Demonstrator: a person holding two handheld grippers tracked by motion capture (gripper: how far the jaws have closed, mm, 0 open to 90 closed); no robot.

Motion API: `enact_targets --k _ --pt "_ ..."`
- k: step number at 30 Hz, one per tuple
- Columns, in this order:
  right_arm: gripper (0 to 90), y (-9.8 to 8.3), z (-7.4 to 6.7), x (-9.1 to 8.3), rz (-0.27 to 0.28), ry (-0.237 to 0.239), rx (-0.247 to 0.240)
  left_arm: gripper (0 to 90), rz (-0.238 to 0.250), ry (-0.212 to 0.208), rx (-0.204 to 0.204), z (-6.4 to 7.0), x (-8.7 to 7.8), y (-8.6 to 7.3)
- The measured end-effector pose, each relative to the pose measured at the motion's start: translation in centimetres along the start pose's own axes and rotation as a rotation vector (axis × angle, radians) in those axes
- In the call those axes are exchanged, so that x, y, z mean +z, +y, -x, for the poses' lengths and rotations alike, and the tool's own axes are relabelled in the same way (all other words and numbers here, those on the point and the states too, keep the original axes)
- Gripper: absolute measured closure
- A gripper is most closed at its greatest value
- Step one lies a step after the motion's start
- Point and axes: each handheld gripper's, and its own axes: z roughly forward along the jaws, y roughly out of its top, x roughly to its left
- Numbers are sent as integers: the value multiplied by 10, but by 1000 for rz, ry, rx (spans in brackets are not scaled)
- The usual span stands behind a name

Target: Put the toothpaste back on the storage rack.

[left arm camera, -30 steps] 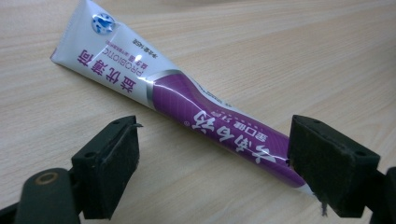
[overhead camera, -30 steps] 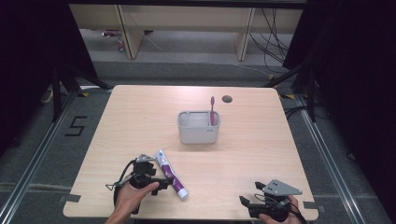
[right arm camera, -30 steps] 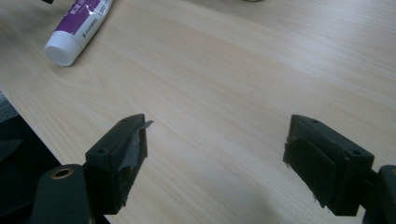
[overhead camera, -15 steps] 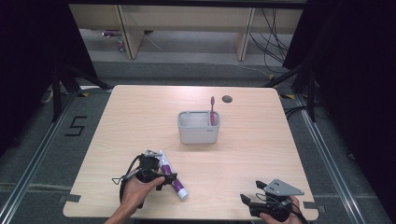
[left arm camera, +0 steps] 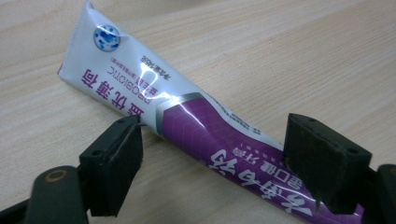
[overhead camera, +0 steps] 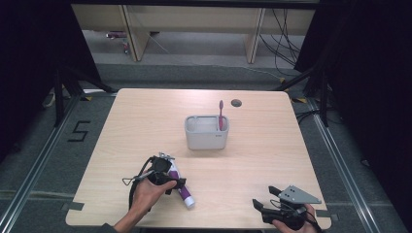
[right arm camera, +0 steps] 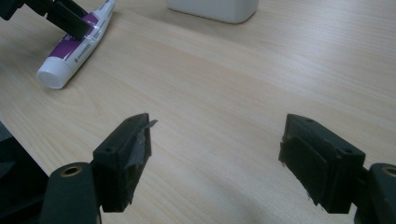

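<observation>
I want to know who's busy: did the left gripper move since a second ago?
Yes. The left gripper slid right, toward the white tub, and now straddles the toothpaste tube. Its jaws have just been closing a little, not yet squeezing it.

Bare surface [overhead camera: 272, 160] lies between the two grippers. The bin [overhead camera: 206, 132] stands mid-surface, well apart from the tube [overhead camera: 180, 187]; passage is open on all sides.
</observation>
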Motion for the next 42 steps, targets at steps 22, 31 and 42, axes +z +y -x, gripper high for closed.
enact_targets --k 22,31,42 --pt "256 0 0 -2 7 -3 22 535 -143 -7 201 3 -3 -4" --pt "258 1 3 -2 22 -3 -18 709 -185 -53 266 9 -8 5" --pt "259 1 3 -2 21 -8 -7 740 -298 -59 306 15 -1 14"
